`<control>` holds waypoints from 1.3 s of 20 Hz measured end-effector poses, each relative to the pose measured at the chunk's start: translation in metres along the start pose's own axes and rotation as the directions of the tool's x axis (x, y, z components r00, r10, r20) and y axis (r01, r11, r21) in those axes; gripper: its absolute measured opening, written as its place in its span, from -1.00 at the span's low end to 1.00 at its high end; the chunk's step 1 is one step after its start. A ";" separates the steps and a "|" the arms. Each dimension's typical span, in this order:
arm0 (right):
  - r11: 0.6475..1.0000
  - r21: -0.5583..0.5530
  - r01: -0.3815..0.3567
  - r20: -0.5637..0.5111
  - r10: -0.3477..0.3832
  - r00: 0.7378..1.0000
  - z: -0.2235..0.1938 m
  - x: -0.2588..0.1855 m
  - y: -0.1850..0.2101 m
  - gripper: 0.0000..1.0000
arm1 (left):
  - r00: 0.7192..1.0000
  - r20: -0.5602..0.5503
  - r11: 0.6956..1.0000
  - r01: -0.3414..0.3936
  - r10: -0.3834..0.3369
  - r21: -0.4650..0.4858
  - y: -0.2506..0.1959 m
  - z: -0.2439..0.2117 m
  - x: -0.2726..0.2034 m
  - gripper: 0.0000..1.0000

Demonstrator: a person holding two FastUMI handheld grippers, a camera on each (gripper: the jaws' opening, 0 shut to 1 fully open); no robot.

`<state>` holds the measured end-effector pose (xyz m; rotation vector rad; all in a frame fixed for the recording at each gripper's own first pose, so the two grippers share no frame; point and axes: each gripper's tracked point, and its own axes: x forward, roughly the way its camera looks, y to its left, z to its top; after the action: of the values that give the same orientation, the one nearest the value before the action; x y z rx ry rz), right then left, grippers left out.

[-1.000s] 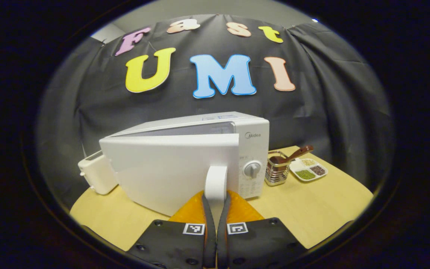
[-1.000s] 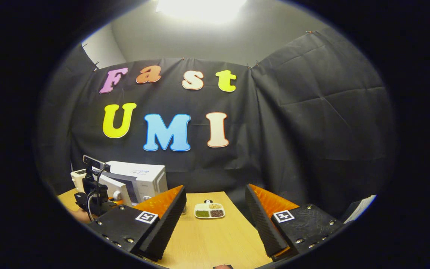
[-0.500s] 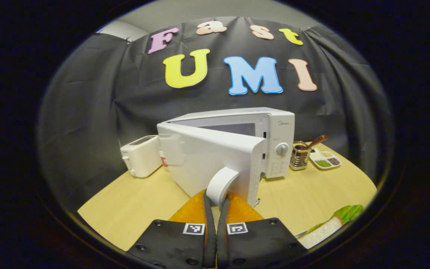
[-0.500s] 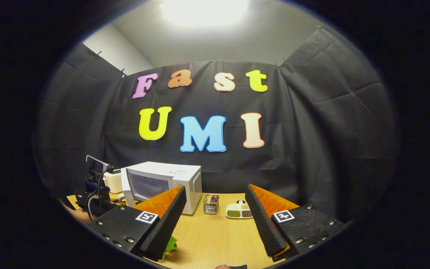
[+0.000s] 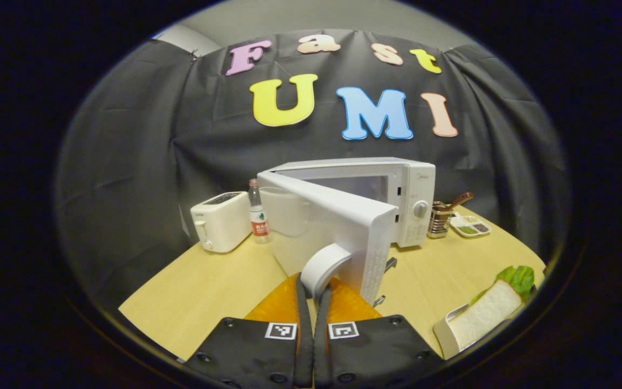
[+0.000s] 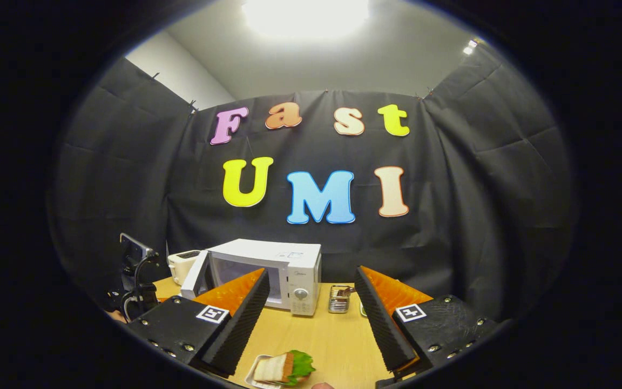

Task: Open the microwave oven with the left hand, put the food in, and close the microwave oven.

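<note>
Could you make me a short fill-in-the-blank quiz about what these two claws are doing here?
1. The left claw is shut on the door's ____.
2. The microwave door stands ____.
3. The right claw is ____ and holds nothing.
4. The sandwich lies on the ____, outside the microwave.

Missing words: handle; open; open; table

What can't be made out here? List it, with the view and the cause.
- Microwave cavity: left gripper view, hidden by its open door.
- Sandwich tray: left gripper view, cut by the edge.
- Compartment dish contents: left gripper view, too small.
</note>
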<state>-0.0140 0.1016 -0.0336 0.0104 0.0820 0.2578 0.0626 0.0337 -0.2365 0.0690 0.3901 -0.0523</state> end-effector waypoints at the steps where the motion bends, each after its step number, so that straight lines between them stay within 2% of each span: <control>1: 1.000 -0.005 0.003 -0.003 -0.003 1.000 0.000 0.001 0.012 0.92 | 1.000 0.005 1.000 0.019 -0.019 0.006 0.006 -0.003 -0.003 -0.85; 4: 1.000 -0.021 -0.001 -0.005 0.001 1.000 0.004 0.005 0.052 0.93 | 0.997 0.016 0.997 0.072 -0.072 0.014 0.028 -0.004 -0.007 -0.85; 12: 0.999 -0.038 -0.009 -0.008 0.009 1.000 0.007 0.020 0.129 0.93 | 0.989 0.027 0.989 0.148 -0.149 0.020 0.084 -0.014 -0.015 -0.88; 14: 1.000 -0.023 -0.019 -0.009 0.018 1.000 0.008 0.026 0.148 0.93 | 0.988 0.032 0.988 0.152 -0.153 0.019 0.099 -0.015 -0.016 -0.82; 17: 0.999 -0.037 -0.022 -0.003 0.022 1.000 0.010 0.029 0.166 0.93 | 0.993 0.033 0.993 0.114 -0.114 0.020 0.129 -0.019 -0.012 -0.85; 21: 0.998 -0.051 -0.041 -0.012 0.041 0.999 0.009 0.035 0.183 0.93 | 0.990 0.036 0.990 0.135 -0.134 -0.032 0.144 -0.023 -0.009 -0.80; 23: 0.997 -0.043 -0.059 -0.021 0.058 0.998 0.009 0.038 0.186 0.93 | 0.993 0.031 0.992 0.114 -0.113 -0.054 0.152 -0.026 -0.014 -0.67; 24: 0.997 -0.041 -0.065 -0.022 0.065 0.998 0.010 0.040 0.186 0.93 | 0.996 0.030 0.995 0.087 -0.086 -0.047 0.158 -0.028 -0.015 -0.53; 26: 0.995 -0.056 -0.087 -0.027 0.085 0.996 0.008 0.046 0.182 0.93 | 0.999 0.033 0.998 0.032 -0.030 -0.055 0.167 -0.030 -0.020 0.05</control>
<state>-0.0156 0.2890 -0.0252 -0.0465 0.0983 0.3465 0.0430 0.2034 -0.2472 0.0071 0.3601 -0.0729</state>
